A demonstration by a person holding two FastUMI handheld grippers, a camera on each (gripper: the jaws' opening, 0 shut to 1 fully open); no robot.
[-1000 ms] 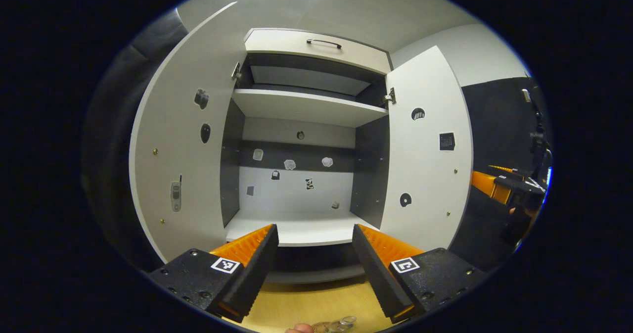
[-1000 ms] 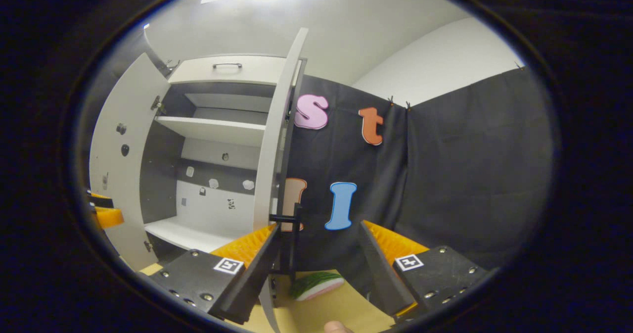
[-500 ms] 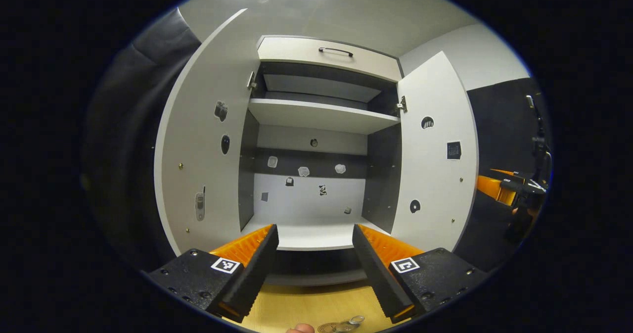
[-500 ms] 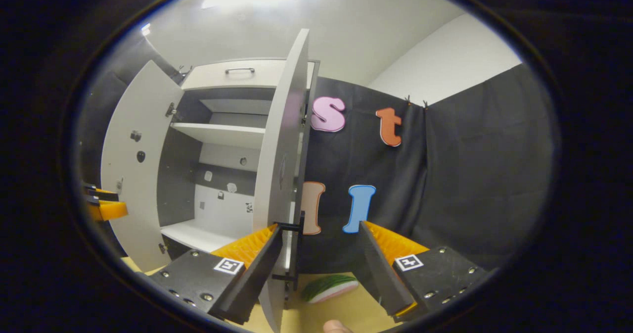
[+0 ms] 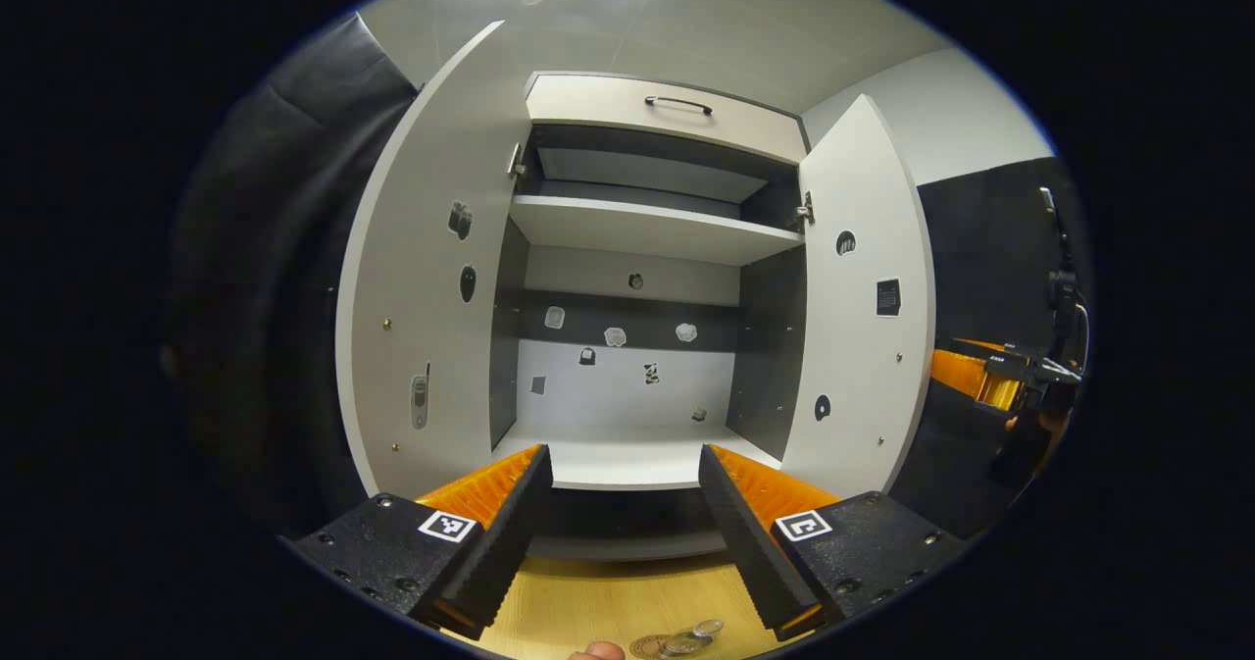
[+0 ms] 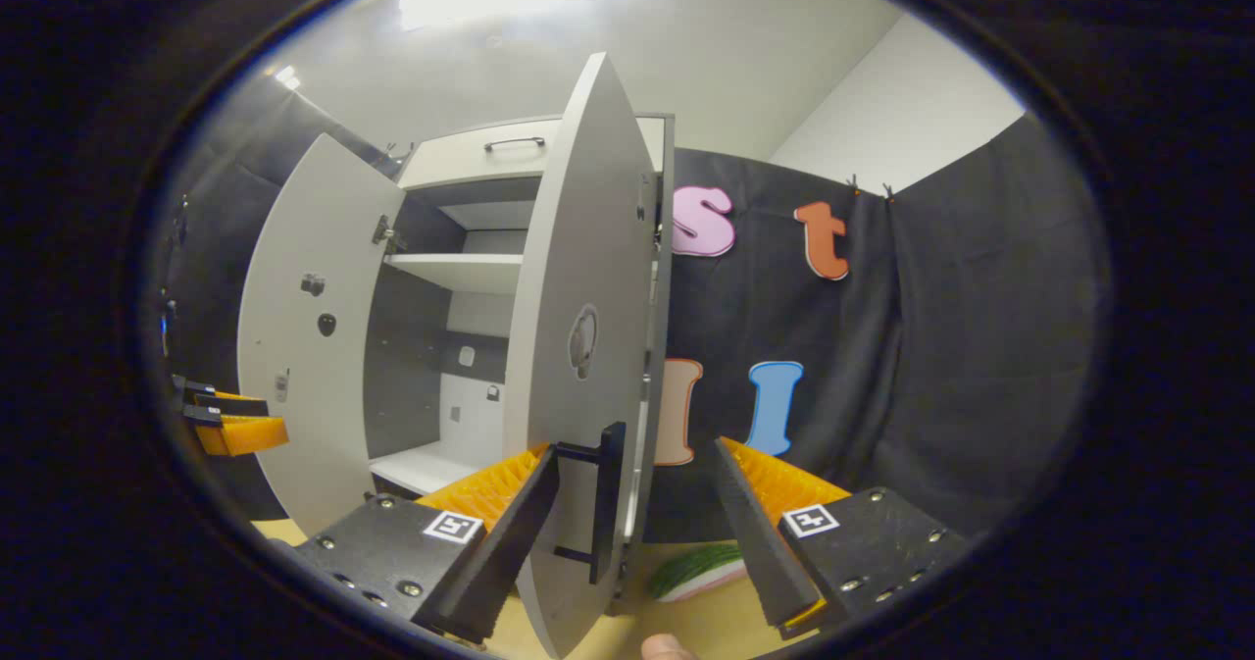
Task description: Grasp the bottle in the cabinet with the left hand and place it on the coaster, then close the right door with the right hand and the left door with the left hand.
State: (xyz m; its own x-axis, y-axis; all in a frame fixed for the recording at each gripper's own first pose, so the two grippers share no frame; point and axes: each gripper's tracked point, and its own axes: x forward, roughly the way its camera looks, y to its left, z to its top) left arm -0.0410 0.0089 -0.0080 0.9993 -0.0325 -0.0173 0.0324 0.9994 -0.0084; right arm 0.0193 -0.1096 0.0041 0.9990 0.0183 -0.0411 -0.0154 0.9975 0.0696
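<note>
In the left gripper view, the left gripper (image 5: 625, 533) is held with its jaws spread wide and nothing between them. Straight ahead of the jaws the cabinet (image 5: 637, 336) stands with both doors swung out: the left door (image 5: 426, 278) beyond the left finger, the right door (image 5: 863, 317) beyond the right finger. Between and beyond the fingertips the lower shelf (image 5: 627, 464) is seen bare, with small stickers on the back panel above it. Below the jaws, at the very bottom edge, the top of the clear bottle (image 5: 686, 640) is seen on a round coaster (image 5: 647, 647) on the wooden tabletop (image 5: 608, 606); a fingertip shows just beside it.

In the right gripper view, the right gripper (image 6: 632, 533) is likewise wide open and grips nothing. The right door's black handle (image 6: 605, 503) lies between the jaws, close to the left finger; whether it is touched cannot be told. A watermelon-slice toy (image 6: 698, 570) lies on the tabletop between the fingers, beyond the handle. The left gripper is seen far off to the left of the jaws.
</note>
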